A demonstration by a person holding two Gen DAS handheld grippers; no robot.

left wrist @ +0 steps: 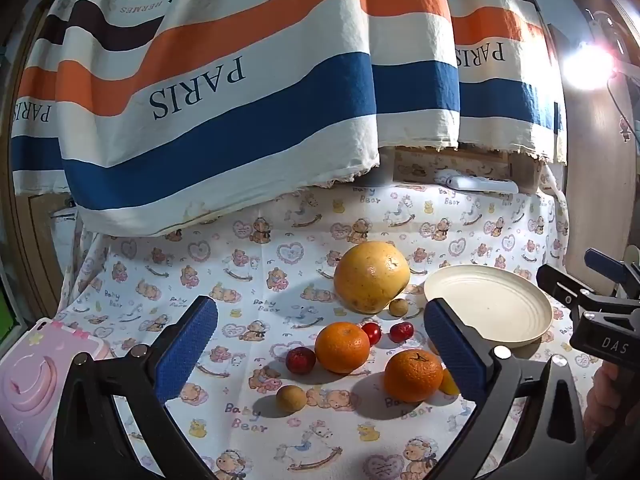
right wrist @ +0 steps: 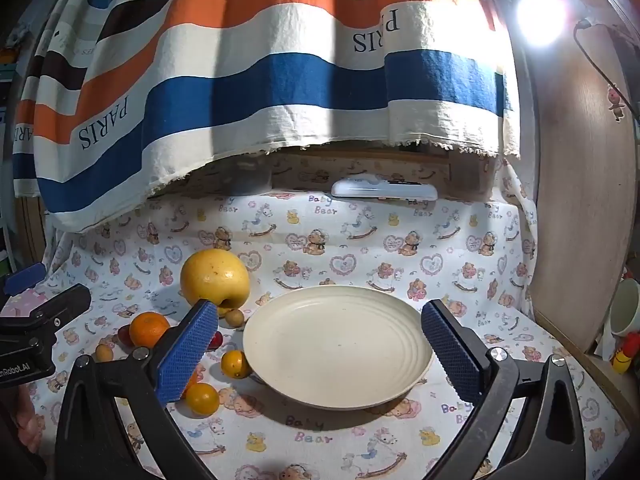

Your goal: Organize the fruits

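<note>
A large yellow grapefruit [left wrist: 371, 276] [right wrist: 214, 276] sits mid-table beside an empty cream plate [left wrist: 490, 306] [right wrist: 338, 346]. In front of it lie two oranges [left wrist: 342, 347] [left wrist: 414, 376], small red fruits [left wrist: 300, 360] [left wrist: 401, 332] and small brown fruits [left wrist: 291, 399] [left wrist: 399, 307]. Two small yellow-orange fruits [right wrist: 202, 399] [right wrist: 236, 363] lie left of the plate. My left gripper [left wrist: 320, 348] is open and empty, above the fruits. My right gripper [right wrist: 320, 352] is open and empty, above the plate.
A bear-print cloth [left wrist: 248, 292] covers the table. A striped PARIS towel [left wrist: 240, 92] hangs at the back. A white remote [right wrist: 384, 191] lies at the back edge. A pink box [left wrist: 36, 380] sits at the left, a mug [right wrist: 626, 308] at the right, a bright lamp [right wrist: 540, 12] above.
</note>
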